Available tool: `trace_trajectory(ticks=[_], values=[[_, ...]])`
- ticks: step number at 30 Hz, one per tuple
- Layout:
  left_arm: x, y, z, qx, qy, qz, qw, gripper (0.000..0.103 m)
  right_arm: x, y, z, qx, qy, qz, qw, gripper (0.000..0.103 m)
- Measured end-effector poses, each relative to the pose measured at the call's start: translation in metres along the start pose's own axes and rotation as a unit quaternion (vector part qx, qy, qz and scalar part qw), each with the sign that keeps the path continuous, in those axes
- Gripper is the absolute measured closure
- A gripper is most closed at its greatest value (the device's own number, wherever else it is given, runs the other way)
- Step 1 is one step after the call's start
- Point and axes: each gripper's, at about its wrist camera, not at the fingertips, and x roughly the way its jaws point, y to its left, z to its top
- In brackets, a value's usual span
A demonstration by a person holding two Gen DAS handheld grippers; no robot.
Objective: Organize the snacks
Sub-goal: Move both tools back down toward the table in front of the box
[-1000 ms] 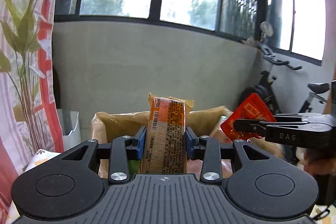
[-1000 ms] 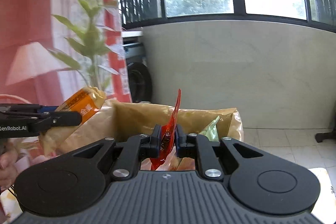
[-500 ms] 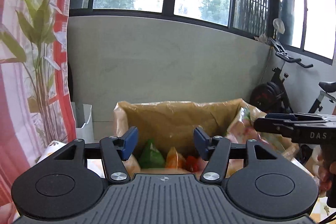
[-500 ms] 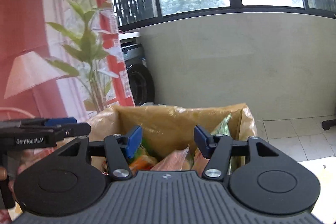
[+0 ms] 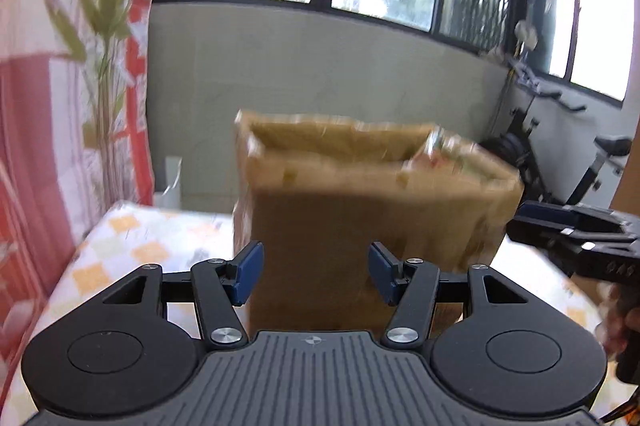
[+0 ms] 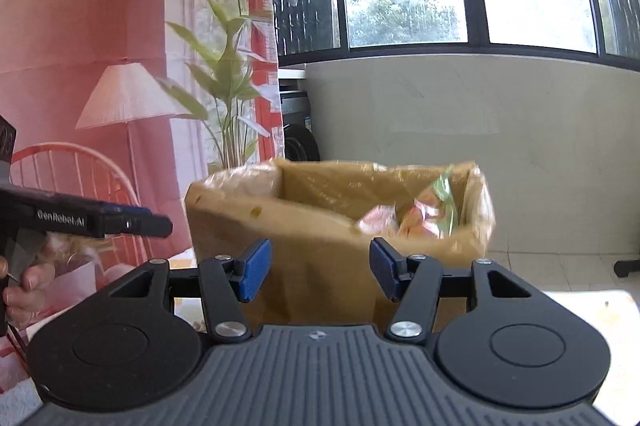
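A brown cardboard box lined with clear plastic stands on the checked tablecloth, blurred in the left wrist view. In the right wrist view the same box shows several snack packets lying inside near its right wall. My left gripper is open and empty, its blue pads level with the box's front wall, short of it. My right gripper is also open and empty in front of the box. Each gripper shows in the other's view: the right one at the right edge, the left one at the left edge.
A table with a checked cloth carries the box. A printed curtain with a plant and lamp hangs on the left. An exercise bike stands at the back right by the low wall. A person's hand holds the left gripper's handle.
Both grippers let go of their packets, an orange one on the left and a red one on the right, over the box. They then pulled back and sank, with jaws wide.
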Motion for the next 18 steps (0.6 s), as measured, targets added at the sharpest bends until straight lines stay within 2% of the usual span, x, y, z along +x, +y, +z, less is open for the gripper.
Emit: trace_trajectory(ticks=[4, 7, 8, 12, 14, 18], values=[[0.021, 0.008, -0.026, -0.016, 0.051, 0.000, 0.9986, 0.051, -0.003, 0.003, -0.026, 0.007, 0.017, 0.002, 1.000, 0.051], [0.037, 0.009, -0.041, -0.009, 0.073, -0.001, 0.9973, 0.063, 0.001, 0.001, -0.045, 0.023, 0.039, 0.010, 0.999, 0.054], [0.042, 0.010, -0.045, -0.009, 0.081, -0.002, 0.9967, 0.066, 0.003, -0.001, -0.053, 0.034, 0.050, 0.014, 0.998, 0.058], [0.061, 0.014, -0.056, -0.017, 0.097, -0.008, 0.9951, 0.070, 0.021, -0.006, -0.077, 0.063, 0.100, 0.020, 0.993, 0.080], [0.071, 0.019, -0.061, -0.020, 0.107, -0.010, 0.9940, 0.070, 0.034, -0.009, -0.084, 0.082, 0.117, 0.018, 0.990, 0.084], [0.087, 0.031, -0.072, -0.027, 0.121, -0.013, 0.9922, 0.070, 0.066, -0.011, -0.089, 0.111, 0.151, 0.017, 0.982, 0.084]])
